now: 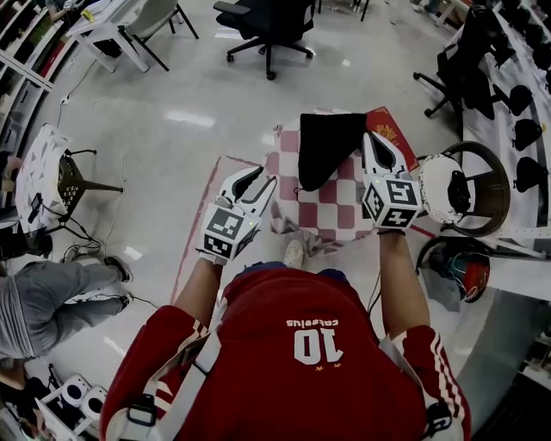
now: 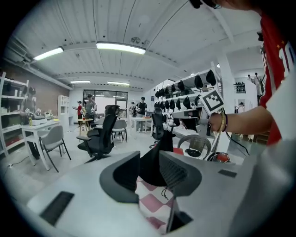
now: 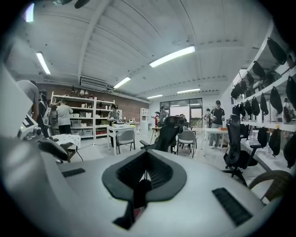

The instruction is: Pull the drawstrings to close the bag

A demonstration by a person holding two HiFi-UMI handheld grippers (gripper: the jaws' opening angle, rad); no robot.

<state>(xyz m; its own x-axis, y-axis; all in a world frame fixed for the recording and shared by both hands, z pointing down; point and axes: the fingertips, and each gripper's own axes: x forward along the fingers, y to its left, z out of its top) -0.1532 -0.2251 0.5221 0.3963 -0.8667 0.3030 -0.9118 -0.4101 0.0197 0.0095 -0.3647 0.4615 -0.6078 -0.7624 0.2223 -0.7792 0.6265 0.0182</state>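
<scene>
A black drawstring bag (image 1: 325,146) hangs over a red-and-white checked cloth (image 1: 323,215). Its top right corner is at the tips of my right gripper (image 1: 372,138). In the right gripper view the jaws of that gripper (image 3: 144,171) are shut, and a black drawstring (image 3: 140,192) hangs down from between them. My left gripper (image 1: 254,178) is lower and to the left of the bag, apart from it. Its jaws stand open with nothing between them. In the left gripper view the bag (image 2: 155,159) shows beyond the open left gripper (image 2: 149,173), with the checked cloth (image 2: 155,206) below.
A wicker chair (image 1: 492,185) with a white helmet (image 1: 441,191) stands right of the cloth, and a red helmet (image 1: 465,269) lies below it. A red flat item (image 1: 392,133) lies behind the bag. A black office chair (image 1: 267,21) is far off. A seated person (image 1: 52,301) is at the left.
</scene>
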